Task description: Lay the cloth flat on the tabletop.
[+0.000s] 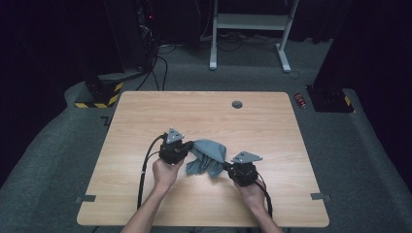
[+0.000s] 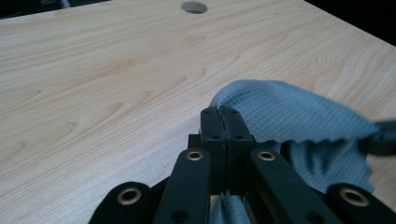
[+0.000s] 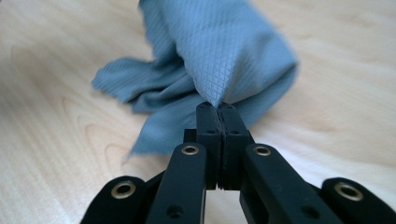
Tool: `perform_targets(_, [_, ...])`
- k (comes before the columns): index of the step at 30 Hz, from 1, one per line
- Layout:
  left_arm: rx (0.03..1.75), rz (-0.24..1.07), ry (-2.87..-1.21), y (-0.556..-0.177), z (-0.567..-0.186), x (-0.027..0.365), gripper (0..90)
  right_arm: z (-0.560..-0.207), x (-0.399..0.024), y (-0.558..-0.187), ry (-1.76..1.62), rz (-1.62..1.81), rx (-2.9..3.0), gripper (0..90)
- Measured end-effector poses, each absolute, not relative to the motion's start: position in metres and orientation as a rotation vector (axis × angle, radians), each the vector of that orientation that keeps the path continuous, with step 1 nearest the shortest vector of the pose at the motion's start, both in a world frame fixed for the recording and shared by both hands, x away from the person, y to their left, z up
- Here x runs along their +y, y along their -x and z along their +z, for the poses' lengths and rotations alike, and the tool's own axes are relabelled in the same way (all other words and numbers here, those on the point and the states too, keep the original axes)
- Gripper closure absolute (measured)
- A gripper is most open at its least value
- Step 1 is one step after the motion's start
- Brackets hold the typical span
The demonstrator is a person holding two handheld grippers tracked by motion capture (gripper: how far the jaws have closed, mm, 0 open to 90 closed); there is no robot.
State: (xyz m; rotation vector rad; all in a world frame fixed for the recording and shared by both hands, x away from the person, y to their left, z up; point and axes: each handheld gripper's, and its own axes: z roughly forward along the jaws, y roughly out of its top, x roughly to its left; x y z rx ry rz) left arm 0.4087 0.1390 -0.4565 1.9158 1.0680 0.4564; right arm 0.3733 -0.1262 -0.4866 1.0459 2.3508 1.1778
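Both grippers, left (image 1: 187, 144) and right (image 1: 227, 166), clamped on grey-blue cloth (image 1: 208, 156); thin pinches, liable to slip under tension.

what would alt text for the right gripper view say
The right gripper, its two black fingers pressed together, pinches a fold of a blue-grey waffle-textured cloth. The rest of the cloth lies crumpled beyond on a light wooden table.
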Motion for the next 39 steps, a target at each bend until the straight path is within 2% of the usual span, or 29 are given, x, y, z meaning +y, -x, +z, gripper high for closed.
perform_targets(7, [1.069, 0.453, -2.021, -0.408, -0.474, 0.126, 87.0, -0.484, -0.133, -0.385, -1.071, 1.088, 2.335, 88.6])
perform_targets(9, [1.071, 0.443, -2.030, -0.406, -0.478, 0.124, 82.5, -0.491, -0.133, -0.390, -1.089, 1.043, 2.352, 87.1])
perform_targets(11, [1.077, 0.435, -2.026, -0.403, -0.479, 0.125, 75.7, -0.494, -0.136, -0.391, -1.107, 1.020, 2.358, 80.1])
perform_targets(14, [1.071, 0.435, -2.018, -0.393, -0.477, 0.126, 66.4, -0.492, -0.143, -0.387, -1.135, 1.067, 2.335, 75.0])
perform_targets(18, [1.049, 0.417, -2.007, -0.377, -0.476, 0.127, 61.5, -0.485, -0.143, -0.376, -1.084, 1.110, 2.318, 70.3])
perform_targets(24, [1.004, 0.398, -2.084, -0.363, -0.493, 0.115, 65.0, -0.489, -0.124, -0.363, -0.973, 1.109, 2.383, 70.1])
perform_targets(32, [1.039, 0.410, -2.114, -0.368, -0.506, 0.103, 66.2, -0.510, -0.107, -0.372, -0.965, 1.018, 2.479, 67.2])
perform_targets(34, [1.040, 0.417, -2.120, -0.369, -0.507, 0.102, 67.3, -0.512, -0.105, -0.373, -0.969, 0.998, 2.486, 68.8])
perform_targets(35, [1.049, 0.429, -2.131, -0.371, -0.509, 0.101, 69.1, -0.515, -0.105, -0.375, -0.962, 0.963, 2.504, 74.3])
perform_targets(39, [1.055, 0.447, -2.150, -0.376, -0.511, 0.100, 77.2, -0.514, -0.105, -0.375, -0.940, 0.934, 2.502, 84.3])
